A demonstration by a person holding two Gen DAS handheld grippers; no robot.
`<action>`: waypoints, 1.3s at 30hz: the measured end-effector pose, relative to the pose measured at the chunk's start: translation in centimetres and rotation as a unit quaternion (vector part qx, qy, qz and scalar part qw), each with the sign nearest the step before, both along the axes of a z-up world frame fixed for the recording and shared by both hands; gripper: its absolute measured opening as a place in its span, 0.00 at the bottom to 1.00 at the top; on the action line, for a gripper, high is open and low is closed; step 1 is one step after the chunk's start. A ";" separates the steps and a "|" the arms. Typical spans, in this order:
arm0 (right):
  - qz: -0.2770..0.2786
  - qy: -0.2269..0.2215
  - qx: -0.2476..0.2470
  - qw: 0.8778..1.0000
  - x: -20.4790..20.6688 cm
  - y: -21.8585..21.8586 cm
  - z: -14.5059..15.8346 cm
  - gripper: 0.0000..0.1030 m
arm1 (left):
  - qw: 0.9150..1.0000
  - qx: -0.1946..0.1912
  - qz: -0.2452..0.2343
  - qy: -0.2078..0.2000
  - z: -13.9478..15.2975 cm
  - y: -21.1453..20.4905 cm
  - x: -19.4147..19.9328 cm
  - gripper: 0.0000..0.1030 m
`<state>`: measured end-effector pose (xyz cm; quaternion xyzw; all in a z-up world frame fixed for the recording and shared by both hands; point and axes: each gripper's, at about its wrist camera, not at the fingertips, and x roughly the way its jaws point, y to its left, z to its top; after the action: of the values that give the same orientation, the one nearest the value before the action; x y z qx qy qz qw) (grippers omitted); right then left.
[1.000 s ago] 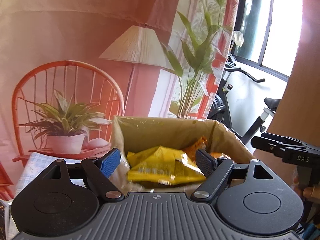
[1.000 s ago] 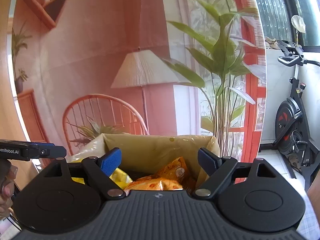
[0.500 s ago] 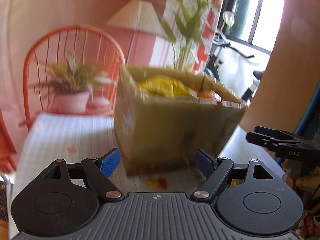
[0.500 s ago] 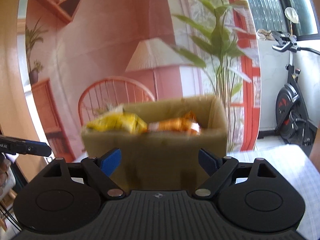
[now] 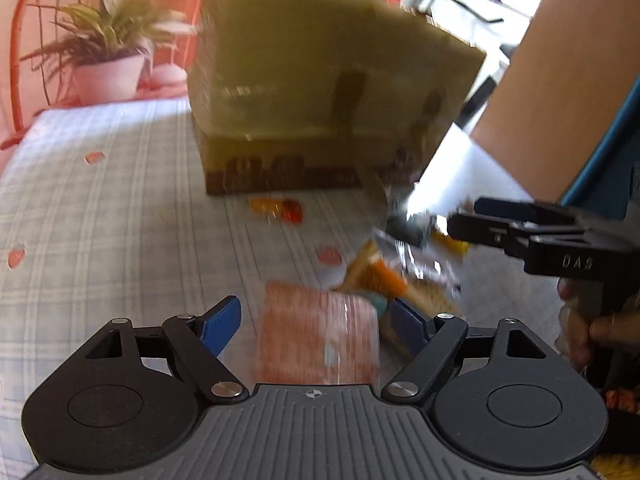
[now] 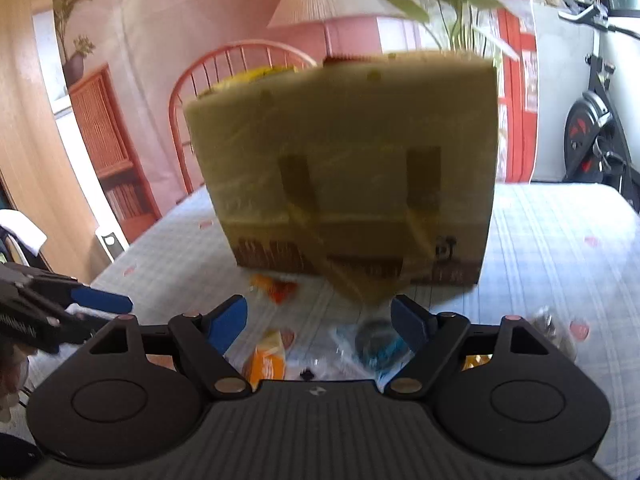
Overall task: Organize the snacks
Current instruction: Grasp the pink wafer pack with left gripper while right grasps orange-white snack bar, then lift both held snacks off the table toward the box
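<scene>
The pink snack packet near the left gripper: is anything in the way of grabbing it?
Nothing visible blocks it. The pink snack packet lies flat on the checked tablecloth, right between the left gripper's open fingers, with no pad touching it. Other snacks crowd its right edge, so the right finger could snag them.

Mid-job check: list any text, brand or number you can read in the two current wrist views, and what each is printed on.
"DAS": white letters on the black body of the right gripper, seen in the left wrist view.
Dark print along the bottom of the cardboard box: too blurred to read.
Snack packets on the table: printing blurred, unreadable.
Left gripper body lettering: cut off, unreadable.
</scene>
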<state>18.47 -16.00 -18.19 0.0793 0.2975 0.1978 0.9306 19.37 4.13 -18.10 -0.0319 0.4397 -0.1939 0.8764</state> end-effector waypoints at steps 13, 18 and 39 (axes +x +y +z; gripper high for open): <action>0.016 0.014 -0.021 1.000 -1.0 1.2 -1.5 0.77 | 0.999 0.038 0.012 0.033 -3.3 -1.8 -1.4 0.81; 0.026 0.015 -0.029 0.999 -1.3 1.6 -1.8 0.75 | 0.999 0.009 0.032 0.032 -3.5 -0.8 -1.2 0.75; 0.100 0.030 -0.118 0.987 -1.6 6.6 -4.4 0.43 | 0.989 -0.036 0.140 -0.013 -4.4 3.6 0.7 0.74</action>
<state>16.88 -9.36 -22.54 -0.0555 0.3531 0.2506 0.8997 20.03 7.73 -22.48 -0.1225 0.4125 -0.0852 0.8987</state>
